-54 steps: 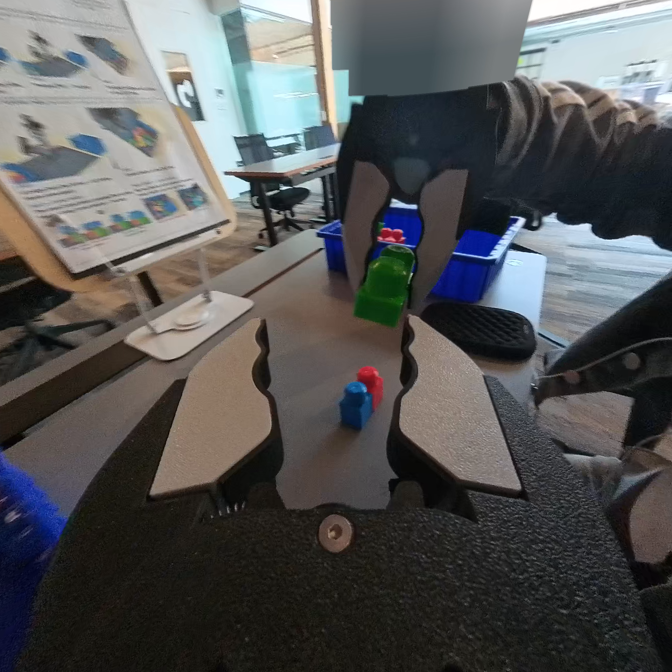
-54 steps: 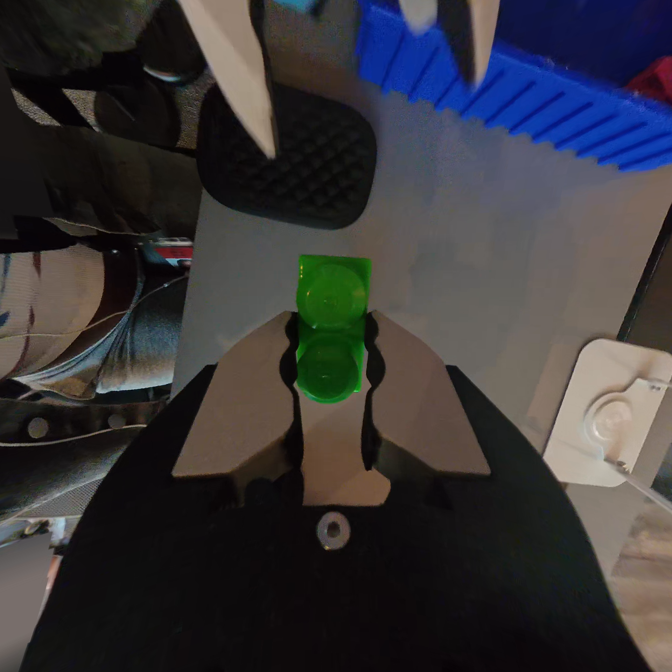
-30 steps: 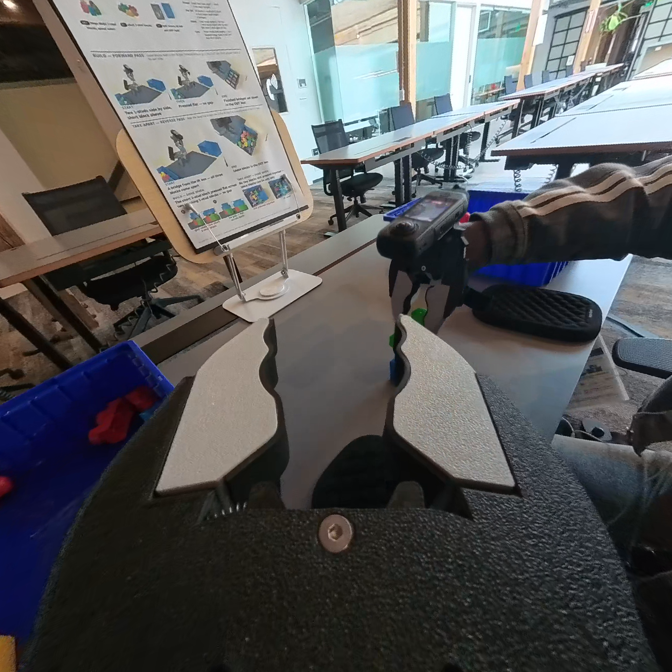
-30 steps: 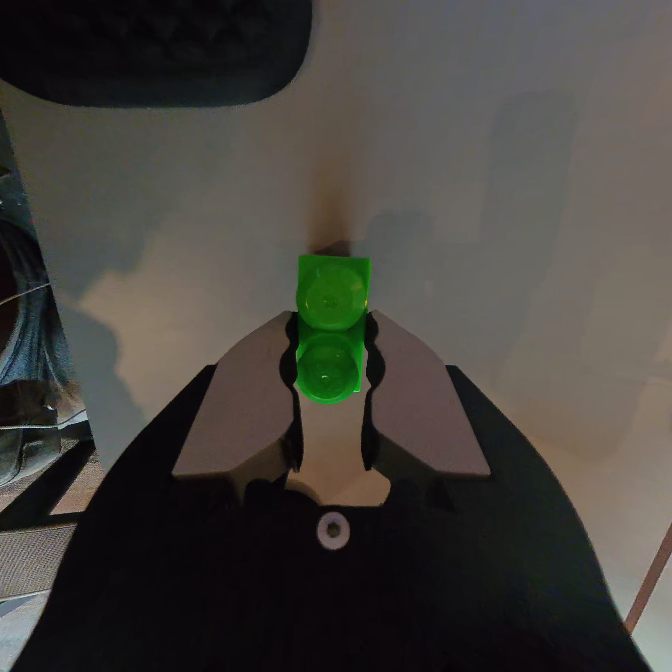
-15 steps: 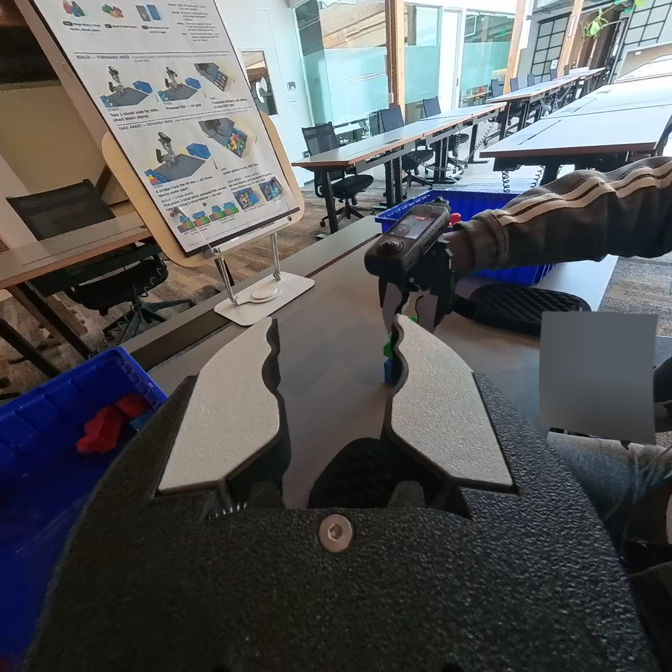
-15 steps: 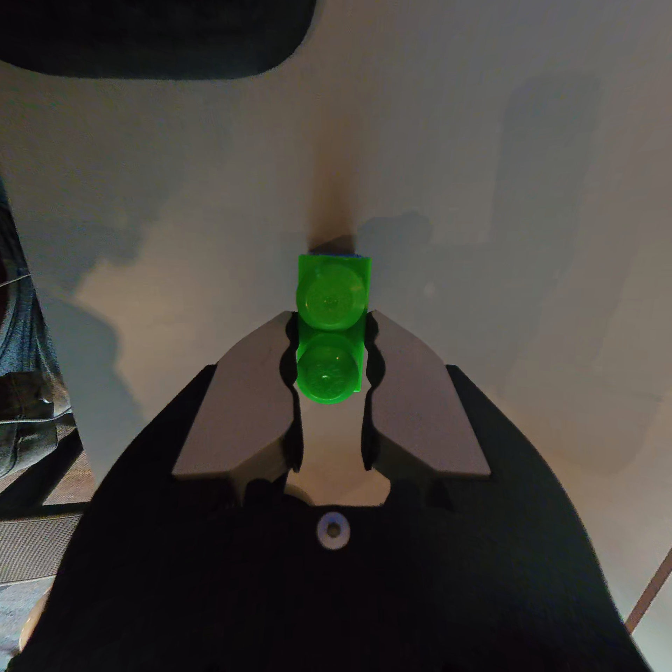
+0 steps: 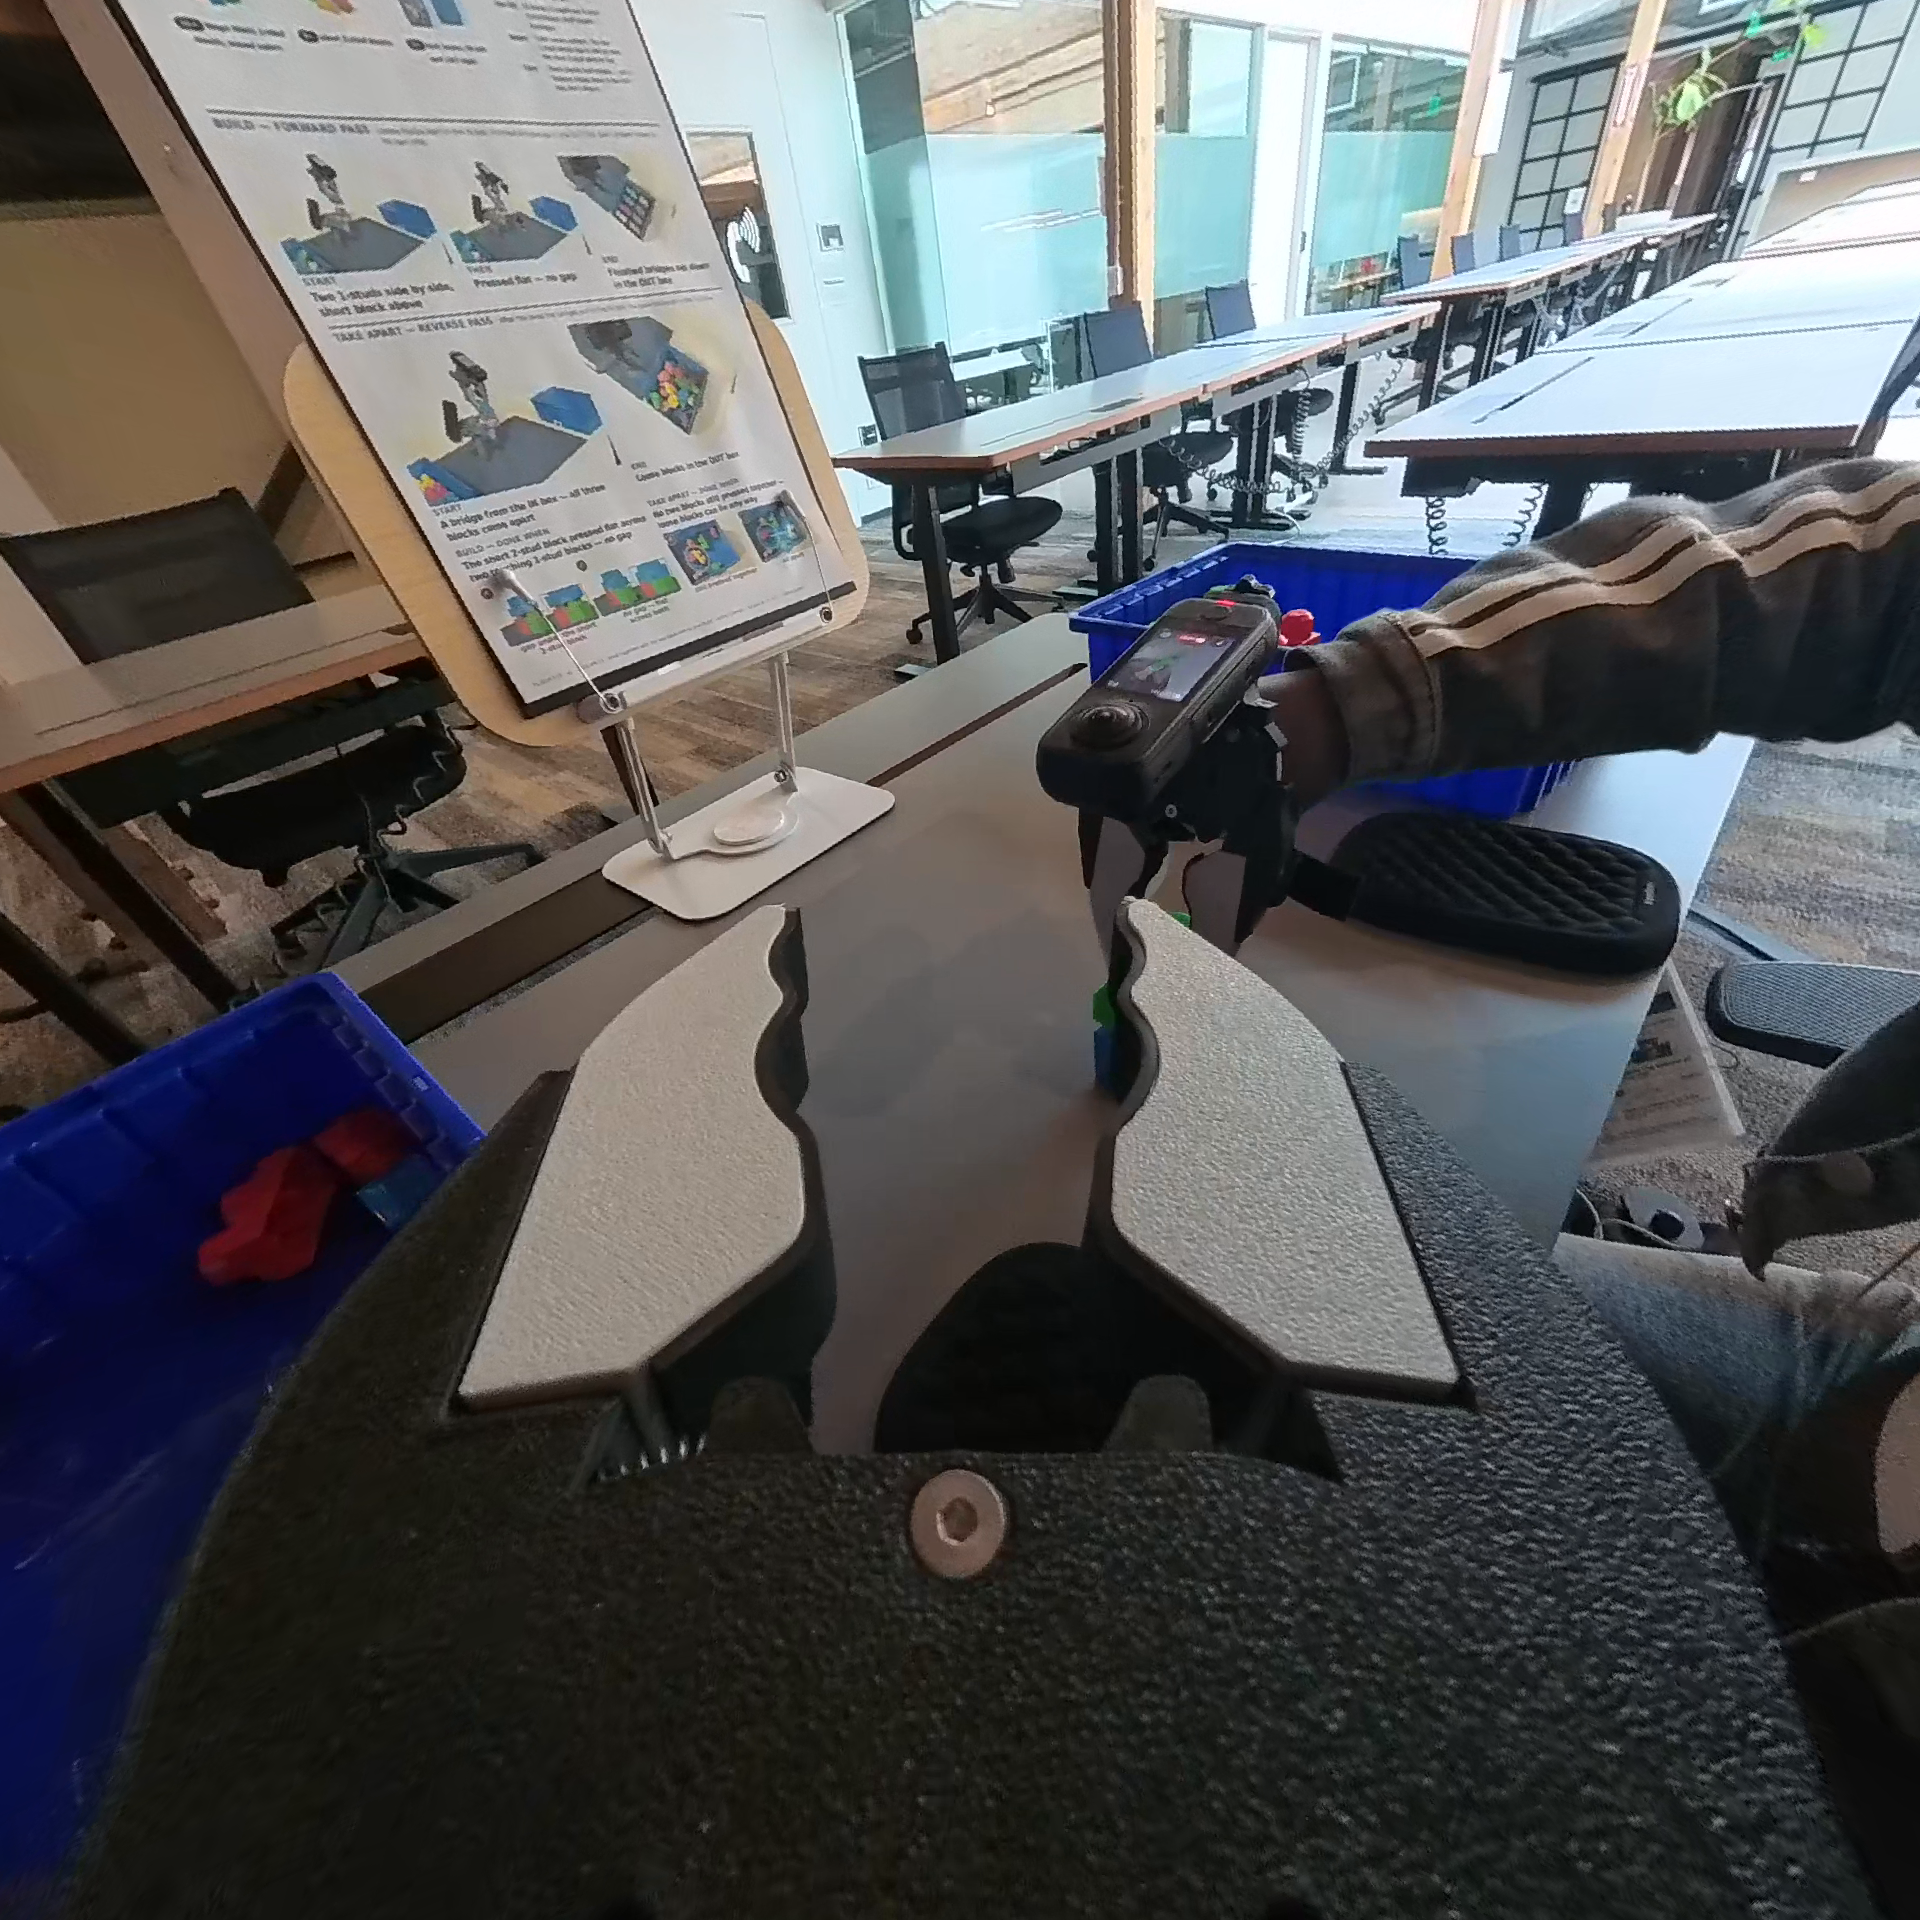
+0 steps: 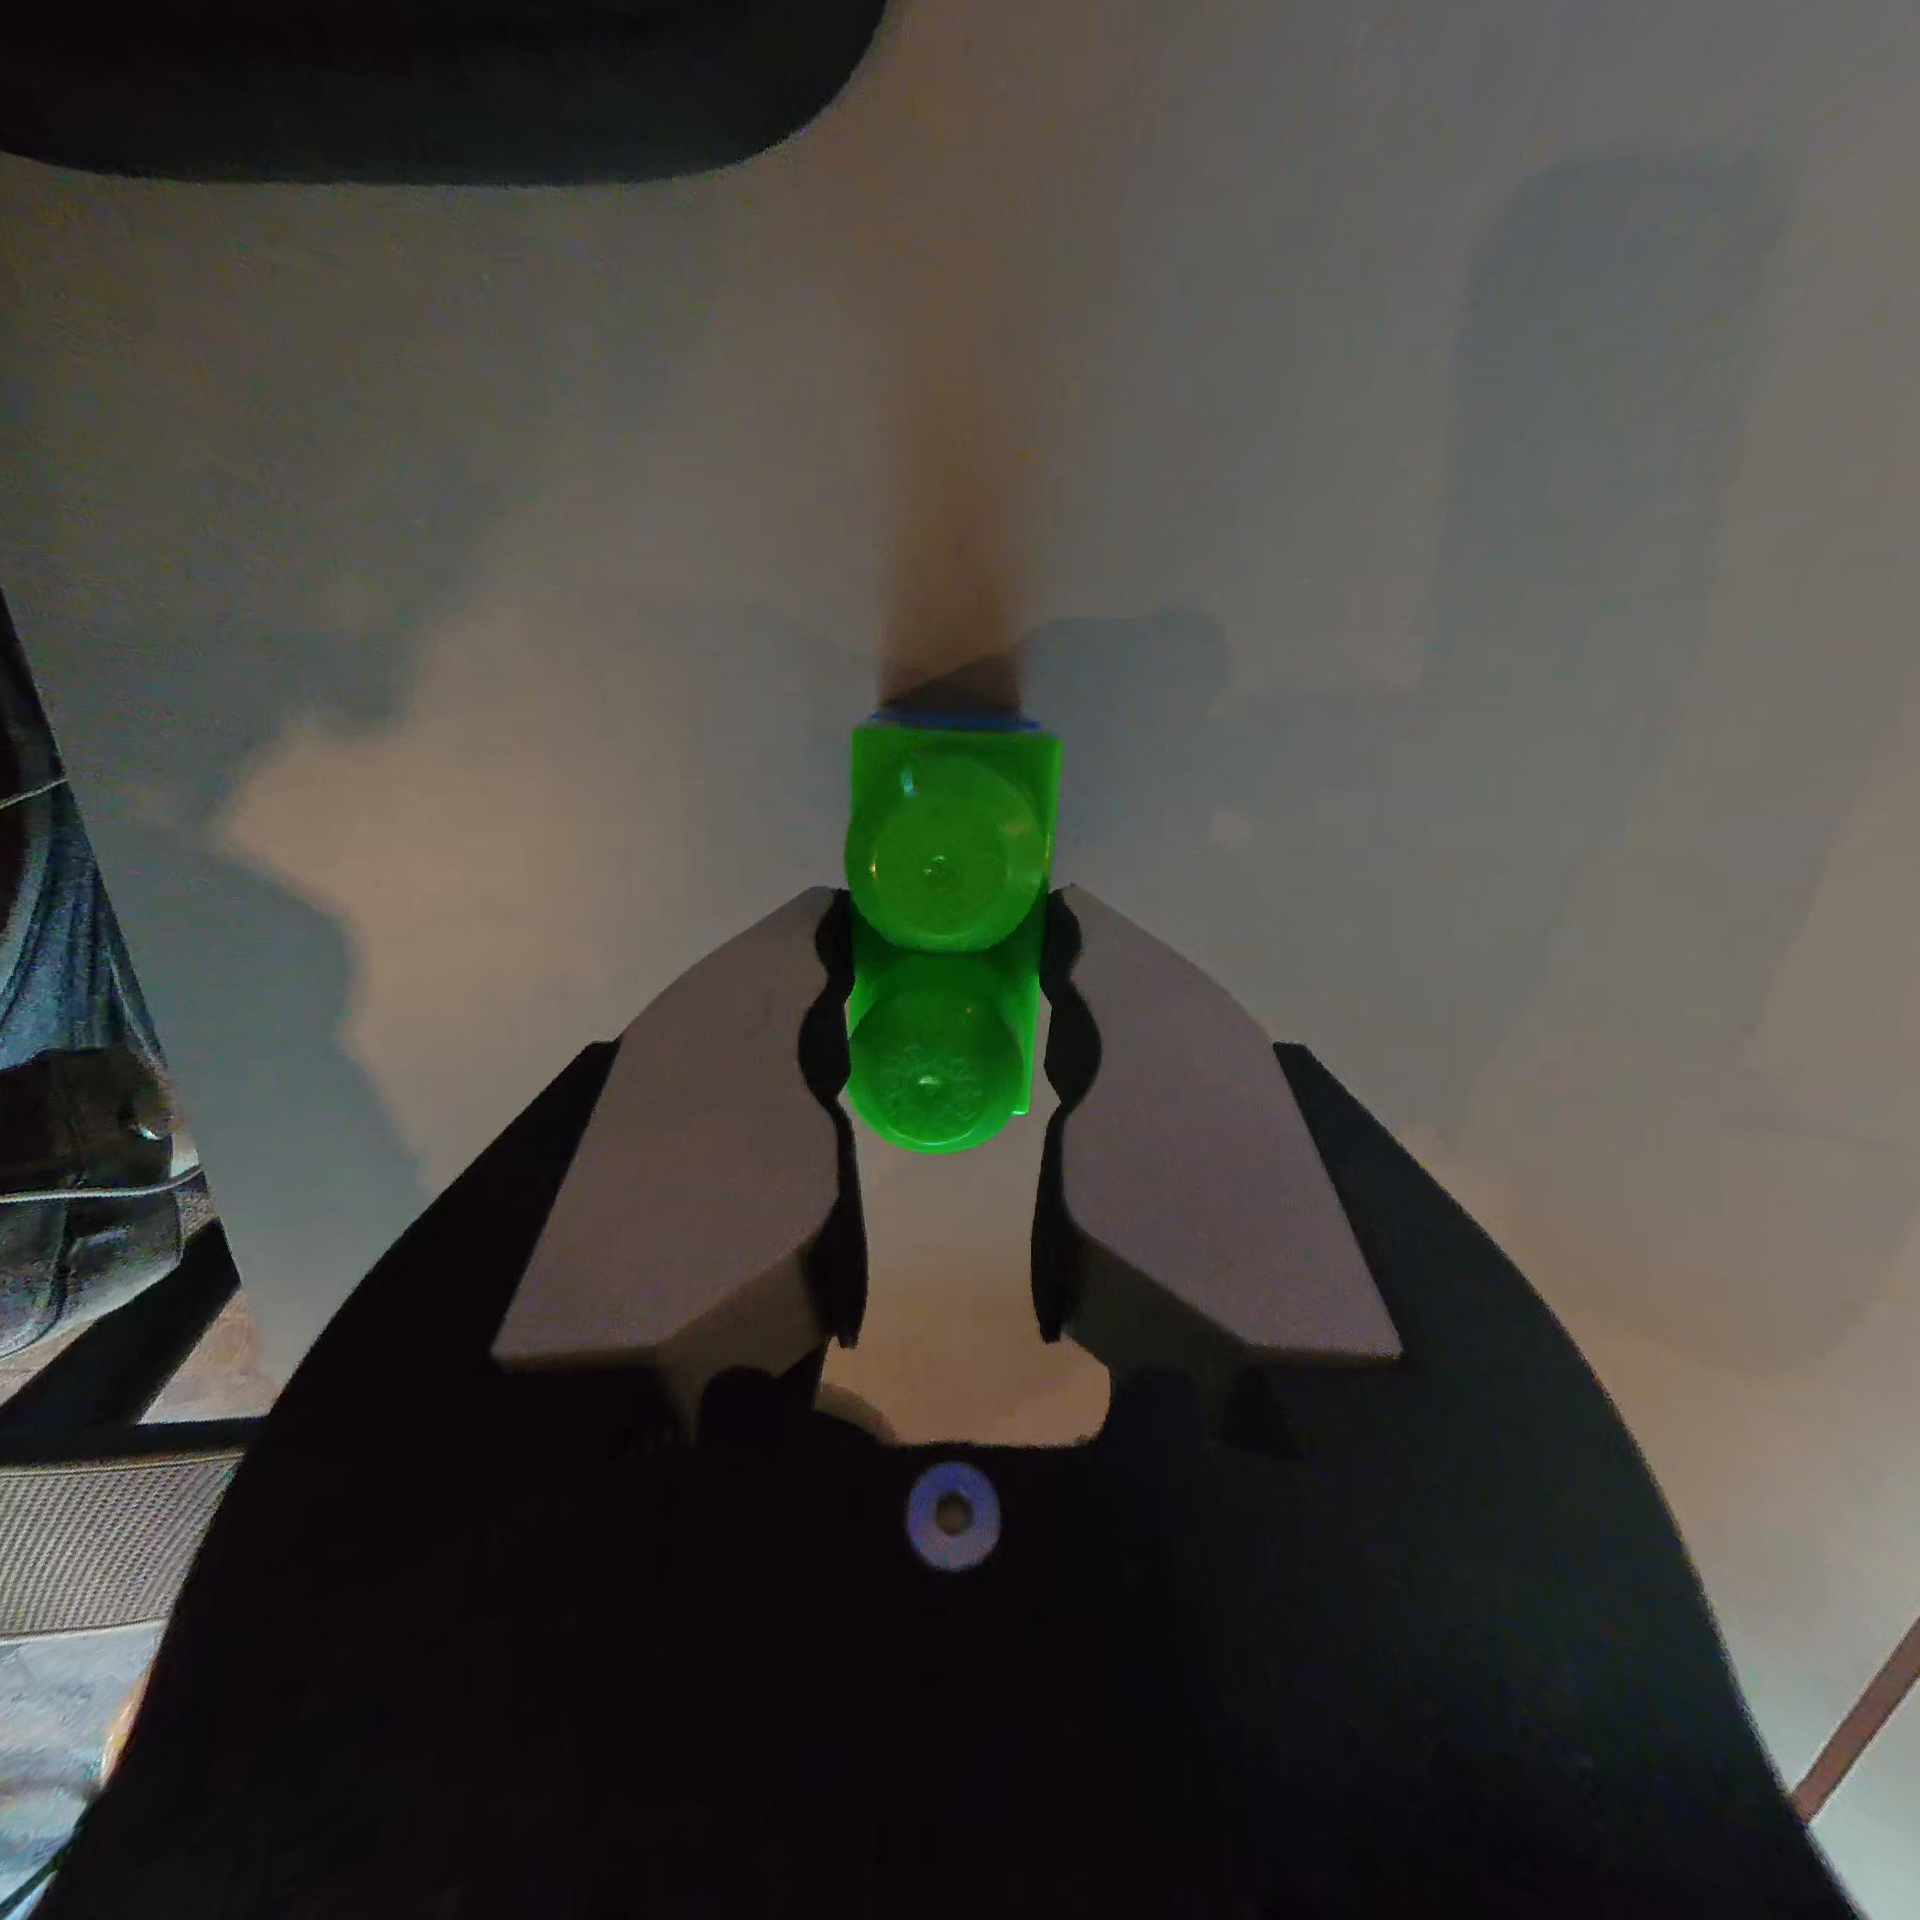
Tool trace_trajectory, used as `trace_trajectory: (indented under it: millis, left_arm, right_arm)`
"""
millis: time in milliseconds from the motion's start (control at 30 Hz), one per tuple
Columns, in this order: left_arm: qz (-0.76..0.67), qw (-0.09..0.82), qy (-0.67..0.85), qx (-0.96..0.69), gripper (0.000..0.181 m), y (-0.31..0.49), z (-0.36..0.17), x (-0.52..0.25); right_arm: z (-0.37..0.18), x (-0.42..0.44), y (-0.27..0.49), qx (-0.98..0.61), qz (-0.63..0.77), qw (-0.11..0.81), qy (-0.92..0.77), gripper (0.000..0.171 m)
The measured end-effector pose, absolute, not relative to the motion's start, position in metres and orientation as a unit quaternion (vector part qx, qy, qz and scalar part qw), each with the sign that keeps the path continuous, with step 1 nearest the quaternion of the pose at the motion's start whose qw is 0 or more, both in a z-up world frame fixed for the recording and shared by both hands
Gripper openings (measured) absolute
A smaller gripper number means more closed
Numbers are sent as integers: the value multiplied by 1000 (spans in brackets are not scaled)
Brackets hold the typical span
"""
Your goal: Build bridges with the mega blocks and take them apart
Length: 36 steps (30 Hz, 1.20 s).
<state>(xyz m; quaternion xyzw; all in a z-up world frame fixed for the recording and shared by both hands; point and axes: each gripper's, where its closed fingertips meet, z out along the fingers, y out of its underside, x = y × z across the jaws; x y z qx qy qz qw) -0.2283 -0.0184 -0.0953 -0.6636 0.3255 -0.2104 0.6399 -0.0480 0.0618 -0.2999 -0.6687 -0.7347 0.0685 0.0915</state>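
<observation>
My right gripper [image 8: 945,906] points straight down and is shut on a green two-stud block [image 8: 940,821]. The block sits on top of a blue block, of which only a thin rim [image 8: 945,719] shows beyond it. The red block is hidden. In the left wrist view the right gripper [image 7: 1164,920] stands over the stack in the middle of the table, where slivers of the green block [image 7: 1103,1003] and the blue block [image 7: 1107,1055] show past my own finger. My left gripper [image 7: 961,935] is open and empty, held back and above the table.
A blue bin [image 7: 156,1122] with red blocks [image 7: 281,1205] stands at the near left. Another blue bin [image 7: 1153,613] stands at the far end behind the sleeve. A black pad [image 7: 1496,894] lies at the right. An instruction board on a white stand [image 7: 748,831] is at the back left. One gripper's finger ends stand about 30 cm off the other's.
My right gripper brought the green block down from the air onto the blue and red blocks. My left gripper drew back from the stack toward the near left bin.
</observation>
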Motion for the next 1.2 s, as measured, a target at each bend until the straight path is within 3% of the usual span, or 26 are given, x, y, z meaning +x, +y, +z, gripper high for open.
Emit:
trace_trajectory:
  millis: [800, 1200]
  left_arm:
    - [-223, 635, 325, -665, 57, -13, -102, -231]
    - [-232, 627, 331, -666, 57, -10, -107, -228]
  right_arm:
    - [-307, -42, 62, -674, -11, -13, -738, 35]
    - [-309, -42, 62, -687, -14, -6, -726, 35]
